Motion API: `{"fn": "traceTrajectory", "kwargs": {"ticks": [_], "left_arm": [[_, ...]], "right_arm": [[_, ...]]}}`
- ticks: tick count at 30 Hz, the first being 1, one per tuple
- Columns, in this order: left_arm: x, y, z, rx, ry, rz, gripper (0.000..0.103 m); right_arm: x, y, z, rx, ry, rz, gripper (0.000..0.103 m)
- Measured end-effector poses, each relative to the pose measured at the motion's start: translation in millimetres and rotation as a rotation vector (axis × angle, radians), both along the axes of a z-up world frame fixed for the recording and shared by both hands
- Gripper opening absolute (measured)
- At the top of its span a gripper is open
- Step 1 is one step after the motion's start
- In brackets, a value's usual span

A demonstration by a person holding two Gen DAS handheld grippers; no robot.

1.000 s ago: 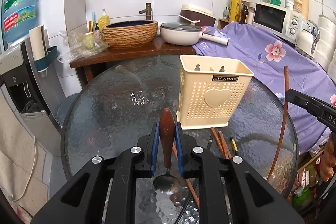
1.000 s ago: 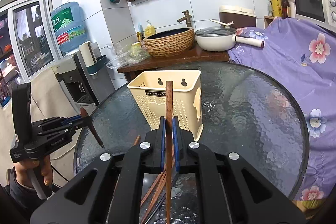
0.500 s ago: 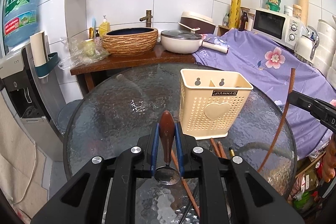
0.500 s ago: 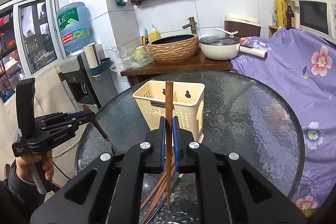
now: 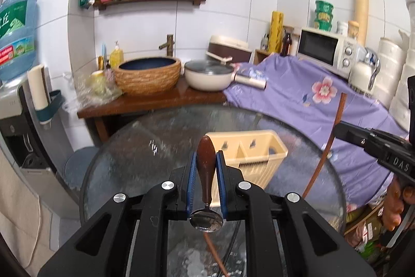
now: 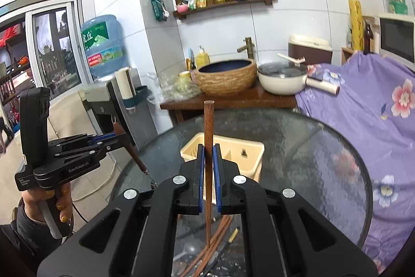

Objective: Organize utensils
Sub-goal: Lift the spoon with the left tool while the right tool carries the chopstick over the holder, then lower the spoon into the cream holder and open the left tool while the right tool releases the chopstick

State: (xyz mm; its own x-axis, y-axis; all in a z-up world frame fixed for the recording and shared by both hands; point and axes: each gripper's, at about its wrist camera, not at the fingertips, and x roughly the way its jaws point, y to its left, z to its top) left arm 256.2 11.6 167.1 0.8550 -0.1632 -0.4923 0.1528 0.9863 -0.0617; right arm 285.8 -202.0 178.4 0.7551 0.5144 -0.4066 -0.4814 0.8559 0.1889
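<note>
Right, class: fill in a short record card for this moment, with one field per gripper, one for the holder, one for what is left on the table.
left gripper: jaws shut on a wooden-handled spoon, bowl end toward the camera
right gripper: jaws shut on one brown chopstick, held upright
utensil holder: cream plastic, divided compartments, standing on the glass table
left on table: more chopsticks, lying beneath the right gripper

Each hand-held gripper is matte black plastic with round silver screws and blue pads lining the fingers. The left hand-held gripper carries white "GenRobot.AI" lettering. The left hand shows bare skin, gold glittery nails and what looks like a dark sleeve. The right hand-held gripper matches.
</note>
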Motion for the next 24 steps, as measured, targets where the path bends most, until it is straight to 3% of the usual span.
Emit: {"fn": "traceTrajectory", "kwargs": {"ticks": [9,13,17,24], "left_arm": [[42.4,-12.6,73.8,-0.060,-0.075,0.001,0.015],[66.0,-23.0,80.0,-0.070,-0.085,0.024,0.015],[89.2,-28.0,64.5,-0.090,-0.060,0.048,0.015],[116.7,-31.7,12.8,-0.090,0.030,0.064,0.015]], "right_arm": [[28.8,5.1,81.1,0.032,-0.123,-0.057,0.007],[47.6,6.1,97.3,0.040,-0.187,-0.121,0.007],[65.8,13.1,84.0,0.007,-0.203,-0.160,0.007],[90.6,19.0,21.6,-0.033,-0.116,-0.180,0.007]]}}
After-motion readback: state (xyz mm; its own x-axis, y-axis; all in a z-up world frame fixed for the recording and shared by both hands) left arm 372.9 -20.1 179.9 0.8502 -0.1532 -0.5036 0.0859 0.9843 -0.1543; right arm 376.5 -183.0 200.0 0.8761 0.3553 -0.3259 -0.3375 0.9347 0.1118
